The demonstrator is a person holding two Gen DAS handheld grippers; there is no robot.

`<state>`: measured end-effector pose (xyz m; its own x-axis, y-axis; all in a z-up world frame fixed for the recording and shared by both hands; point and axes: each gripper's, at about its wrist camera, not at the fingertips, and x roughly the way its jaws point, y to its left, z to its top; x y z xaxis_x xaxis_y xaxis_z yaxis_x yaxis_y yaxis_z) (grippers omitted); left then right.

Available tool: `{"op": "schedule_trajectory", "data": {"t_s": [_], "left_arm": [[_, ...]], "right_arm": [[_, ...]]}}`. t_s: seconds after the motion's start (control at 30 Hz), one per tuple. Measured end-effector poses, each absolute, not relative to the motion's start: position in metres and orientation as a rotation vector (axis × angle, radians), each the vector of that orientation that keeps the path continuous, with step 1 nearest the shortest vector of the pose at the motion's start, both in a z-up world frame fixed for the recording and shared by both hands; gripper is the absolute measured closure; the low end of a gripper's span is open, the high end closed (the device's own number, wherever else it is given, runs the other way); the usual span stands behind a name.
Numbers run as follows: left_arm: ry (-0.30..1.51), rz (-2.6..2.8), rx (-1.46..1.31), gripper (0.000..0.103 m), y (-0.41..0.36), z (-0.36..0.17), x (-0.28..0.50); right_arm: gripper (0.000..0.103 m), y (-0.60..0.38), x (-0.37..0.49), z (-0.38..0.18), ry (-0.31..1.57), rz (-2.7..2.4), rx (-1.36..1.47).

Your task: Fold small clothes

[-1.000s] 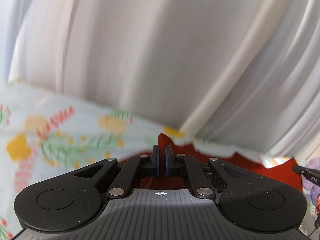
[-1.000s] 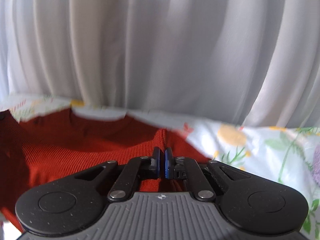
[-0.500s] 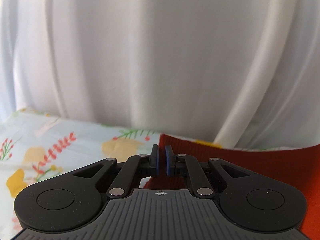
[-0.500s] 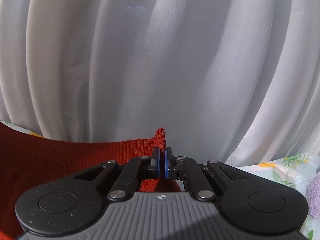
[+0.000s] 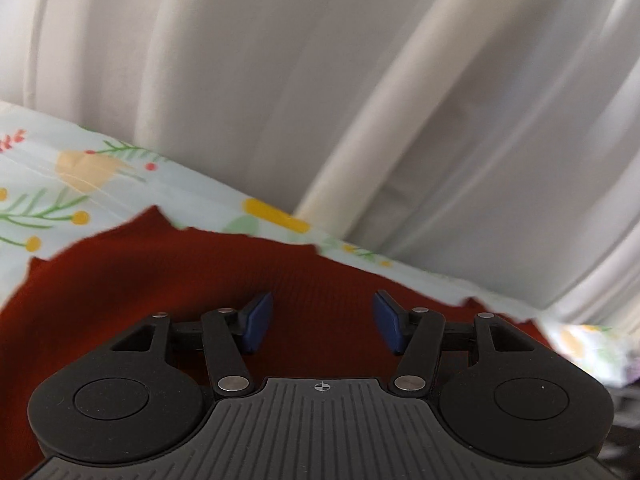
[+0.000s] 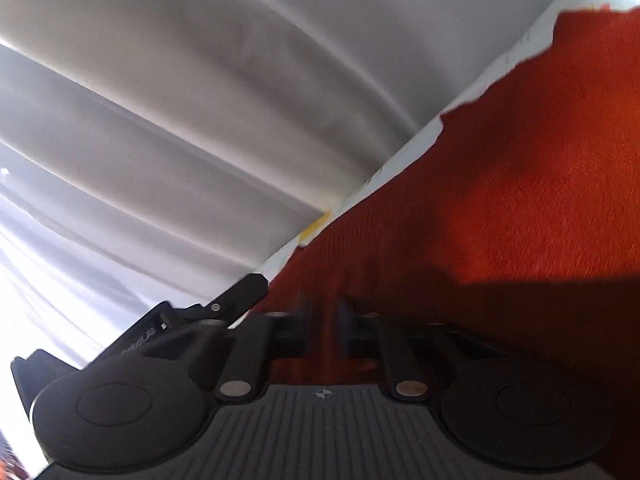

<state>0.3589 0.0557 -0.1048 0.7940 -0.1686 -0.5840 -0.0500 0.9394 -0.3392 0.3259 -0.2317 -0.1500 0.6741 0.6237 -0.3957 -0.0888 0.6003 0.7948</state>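
A rust-red knit garment (image 5: 168,280) lies spread on a floral sheet (image 5: 72,184). My left gripper (image 5: 323,320) hovers low over it. Its jaws are opening, and the blue pads (image 5: 256,320) stand apart with only flat cloth below them, nothing pinched. In the blurred, steeply tilted right wrist view the same red garment (image 6: 540,168) fills the right side. My right gripper (image 6: 325,320) is shut, with red cloth showing in the thin slit between its fingers. A shadow darkens the cloth just ahead of it.
White curtain folds (image 5: 320,80) hang close behind the sheet's far edge, and the same curtain (image 6: 160,120) shows in the right wrist view. A black tool part (image 6: 240,292), seemingly the other gripper, juts in at the left of the right wrist view. Bare sheet shows left of the garment.
My left gripper came down toward the sheet, let go of the garment's corner and spread its pads. The right wrist view rolled steeply and blurred, its gripper still shut on red cloth.
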Motion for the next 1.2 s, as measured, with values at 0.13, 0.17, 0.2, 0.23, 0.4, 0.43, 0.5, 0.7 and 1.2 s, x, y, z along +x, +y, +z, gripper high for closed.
{"op": "schedule_trajectory", "data": {"t_s": [0.13,0.17,0.2,0.23,0.4,0.43,0.5,0.7,1.2], "left_arm": [[0.601,0.047,-0.306,0.047,0.079,-0.112,0.360],[0.599,0.055,-0.316,0.047,0.085,-0.113,0.360],[0.595,0.041,-0.347,0.047,0.093,-0.114,0.360],[0.592,0.038,-0.358,0.047,0.098,-0.115,0.360],[0.597,0.028,-0.317,0.047,0.097,-0.118,0.365],[0.598,0.027,-0.309,0.047,0.097,-0.116,0.362],[0.603,0.027,-0.304,0.047,0.096,-0.116,0.361],[0.618,0.019,-0.263,0.049,0.104,-0.111,0.349],[0.583,-0.007,-0.298,0.025,0.102,-0.088,0.241]], "right_arm": [[0.103,-0.273,0.341,-0.136,0.686,0.280,0.613],[0.103,-0.290,0.345,-0.134,0.683,0.252,0.598],[0.103,-0.304,0.346,-0.128,0.661,0.169,0.501],[0.103,-0.313,0.344,-0.123,0.622,0.094,0.382],[0.103,-0.353,0.338,-0.119,0.590,-0.030,0.387],[0.103,-0.352,0.331,-0.120,0.587,-0.033,0.402],[0.103,-0.346,0.332,-0.118,0.586,-0.049,0.358],[0.099,-0.333,0.335,-0.123,0.591,-0.046,0.314],[0.070,-0.258,0.244,-0.117,0.676,0.397,0.699]]}}
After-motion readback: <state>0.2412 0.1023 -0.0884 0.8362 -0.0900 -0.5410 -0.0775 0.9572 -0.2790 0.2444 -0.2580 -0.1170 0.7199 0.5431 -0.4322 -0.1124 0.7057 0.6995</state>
